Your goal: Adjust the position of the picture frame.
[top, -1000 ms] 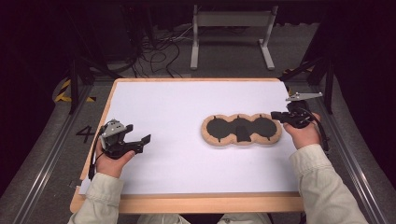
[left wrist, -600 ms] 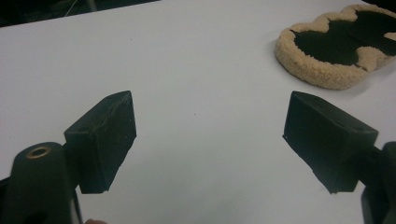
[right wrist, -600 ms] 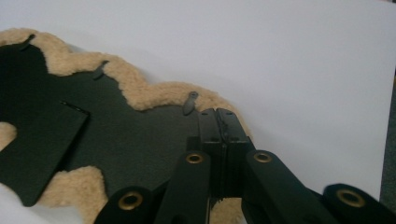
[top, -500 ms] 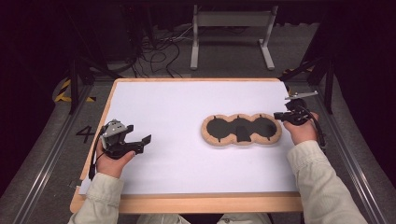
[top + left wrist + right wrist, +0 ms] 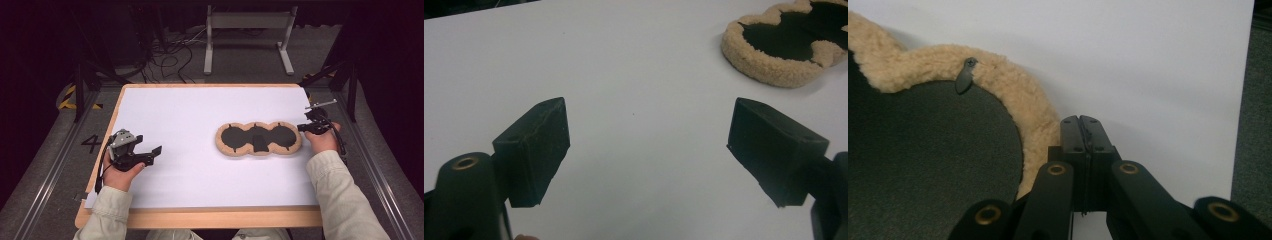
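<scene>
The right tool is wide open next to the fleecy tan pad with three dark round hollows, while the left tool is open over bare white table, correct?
Not quite: the right tool is shut, jaws pressed together beside the fleecy tan pad, as the right gripper view shows. The left tool is indeed open over the white table.

Readable marks: a single digit

A dark "4" [image 5: 92,144] is painted on the grey floor [image 5: 45,175], just left of the table's near-left corner.

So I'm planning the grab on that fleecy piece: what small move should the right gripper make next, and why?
Probably open the right gripper first. Its jaws are shut together just outside the tan fleece rim of the three-lobed pad, with nothing between them, so they cannot take the rim as they stand.
</scene>
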`<action>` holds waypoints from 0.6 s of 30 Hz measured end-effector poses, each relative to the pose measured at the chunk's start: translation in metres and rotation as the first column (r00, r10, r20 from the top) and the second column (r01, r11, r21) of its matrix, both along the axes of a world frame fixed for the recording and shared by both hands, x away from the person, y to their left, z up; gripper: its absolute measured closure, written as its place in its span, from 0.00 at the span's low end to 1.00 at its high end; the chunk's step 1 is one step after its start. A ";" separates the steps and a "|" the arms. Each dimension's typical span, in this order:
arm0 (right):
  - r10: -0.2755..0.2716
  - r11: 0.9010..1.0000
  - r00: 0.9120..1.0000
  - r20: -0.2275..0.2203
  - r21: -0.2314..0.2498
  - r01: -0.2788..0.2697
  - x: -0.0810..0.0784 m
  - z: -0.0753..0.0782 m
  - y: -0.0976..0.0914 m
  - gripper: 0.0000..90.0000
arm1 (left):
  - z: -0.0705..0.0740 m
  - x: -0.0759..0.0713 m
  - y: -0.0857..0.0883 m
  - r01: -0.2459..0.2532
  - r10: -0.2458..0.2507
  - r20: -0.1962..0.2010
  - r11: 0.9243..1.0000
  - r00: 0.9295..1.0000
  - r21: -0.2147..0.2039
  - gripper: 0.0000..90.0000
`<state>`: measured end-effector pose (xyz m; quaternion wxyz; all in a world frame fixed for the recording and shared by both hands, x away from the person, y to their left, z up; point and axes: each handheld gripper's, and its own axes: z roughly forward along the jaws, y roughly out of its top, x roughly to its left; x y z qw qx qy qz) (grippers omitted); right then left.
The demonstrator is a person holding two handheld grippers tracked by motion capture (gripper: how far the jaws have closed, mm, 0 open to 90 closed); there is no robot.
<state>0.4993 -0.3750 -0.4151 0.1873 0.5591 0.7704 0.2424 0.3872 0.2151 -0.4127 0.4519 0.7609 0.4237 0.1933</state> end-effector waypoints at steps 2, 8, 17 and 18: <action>-0.001 1.000 1.000 -0.007 -0.003 0.001 0.002 -0.003 0.001 1.00 | 0.000 0.000 0.000 0.002 -0.002 -0.001 1.000 1.000 0.002 0.19; 0.000 1.000 1.000 -0.021 -0.030 0.000 0.004 -0.007 0.006 1.00 | -0.001 0.001 0.000 -0.001 0.001 -0.004 1.000 1.000 -0.002 0.19; 0.067 0.998 0.998 -0.015 -0.014 -0.068 0.002 -0.009 0.023 1.00 | -0.001 0.004 -0.004 0.011 -0.011 -0.012 1.000 1.000 0.004 0.19; 0.079 0.997 0.997 -0.017 -0.003 -0.080 0.001 -0.010 0.028 1.00 | -0.001 0.004 -0.005 0.012 -0.012 -0.014 1.000 1.000 0.002 0.19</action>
